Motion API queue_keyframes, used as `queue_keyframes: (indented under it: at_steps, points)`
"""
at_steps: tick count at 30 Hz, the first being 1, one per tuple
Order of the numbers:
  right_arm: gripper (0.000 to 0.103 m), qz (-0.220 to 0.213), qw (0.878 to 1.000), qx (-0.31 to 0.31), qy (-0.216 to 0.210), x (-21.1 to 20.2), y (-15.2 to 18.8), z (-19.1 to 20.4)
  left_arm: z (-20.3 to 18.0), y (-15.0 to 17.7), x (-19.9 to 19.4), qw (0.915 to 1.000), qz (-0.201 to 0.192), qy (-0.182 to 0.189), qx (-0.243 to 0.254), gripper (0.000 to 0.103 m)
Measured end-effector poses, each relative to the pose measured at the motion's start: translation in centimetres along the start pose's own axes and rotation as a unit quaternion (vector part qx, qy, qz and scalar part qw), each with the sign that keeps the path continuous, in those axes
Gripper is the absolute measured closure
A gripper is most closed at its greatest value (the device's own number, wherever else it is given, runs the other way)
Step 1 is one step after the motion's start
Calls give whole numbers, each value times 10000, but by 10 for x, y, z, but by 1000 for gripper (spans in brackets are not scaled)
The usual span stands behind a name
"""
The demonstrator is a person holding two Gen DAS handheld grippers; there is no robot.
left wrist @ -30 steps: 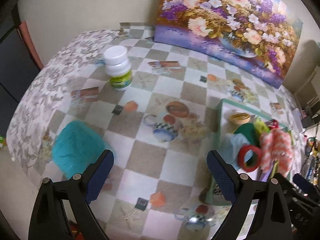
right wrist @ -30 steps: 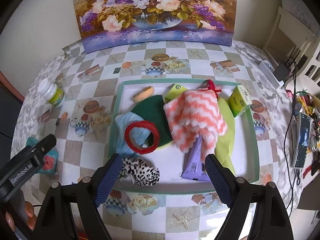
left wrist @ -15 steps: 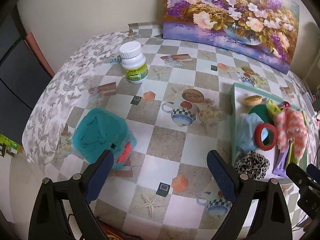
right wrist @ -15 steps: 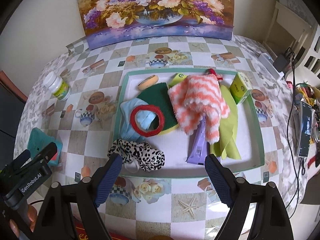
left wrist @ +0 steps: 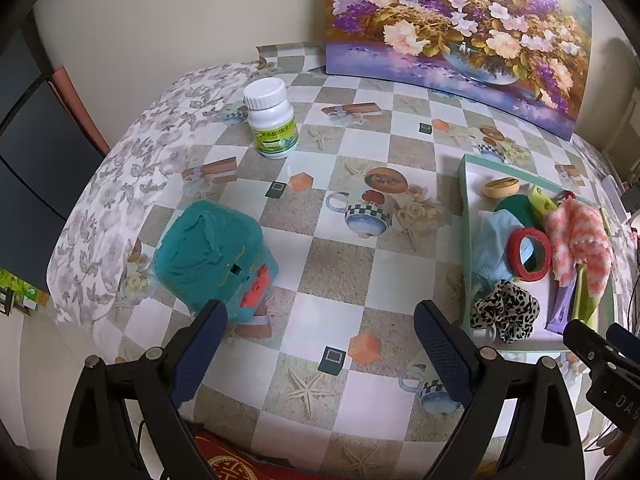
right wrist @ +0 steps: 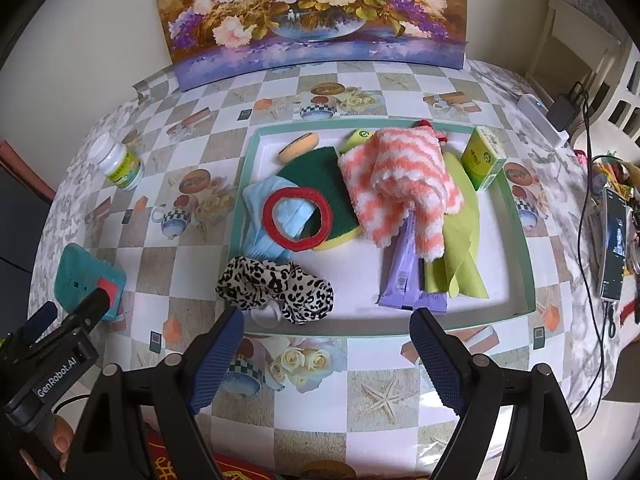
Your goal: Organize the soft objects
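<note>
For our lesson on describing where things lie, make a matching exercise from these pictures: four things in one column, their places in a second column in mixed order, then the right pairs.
Things:
1. white pill bottle
2. red ring
3. leopard-print cloth
4. green box

Places:
A. draped over the tray's near left edge
B. far right corner of the tray
C. standing on the tablecloth, left of the tray
D. lying on the blue face mask and the green pad

Pairs: 1-C, 2-D, 3-A, 4-B

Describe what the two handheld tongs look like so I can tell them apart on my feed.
Both match: black plastic frames with silver pivot screws and dark blue ribbed pads. The left tongs show white "GenRobot.AI" lettering on the body in the right wrist view. The right tongs look identical up close.
</note>
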State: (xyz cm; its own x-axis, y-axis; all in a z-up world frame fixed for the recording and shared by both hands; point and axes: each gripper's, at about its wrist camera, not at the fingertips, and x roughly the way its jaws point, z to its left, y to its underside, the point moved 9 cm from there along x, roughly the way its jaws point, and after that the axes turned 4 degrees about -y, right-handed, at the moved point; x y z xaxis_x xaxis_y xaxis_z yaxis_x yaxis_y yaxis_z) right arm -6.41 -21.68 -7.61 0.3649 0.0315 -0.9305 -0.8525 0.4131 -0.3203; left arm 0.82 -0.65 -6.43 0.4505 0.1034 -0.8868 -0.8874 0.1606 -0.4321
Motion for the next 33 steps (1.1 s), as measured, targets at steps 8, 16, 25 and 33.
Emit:
queue_keyframes:
  at_steps: [8,16,25,33]
  points:
    - [16,33,10000,-12,30,1,7,2,1,1,-5,9999,-63,84,-39,8]
    - [16,47,10000,-19,25,3,9,2,3,2,-2,10000,35,17,-65,8]
    - [16,85,9999,-57,58,8,5,-2,3,9,11,9993,363,-37,-59,8]
    - [16,98,9999,-90,103,8,4,-4,4,12,17,9987,500,-47,-97,8]
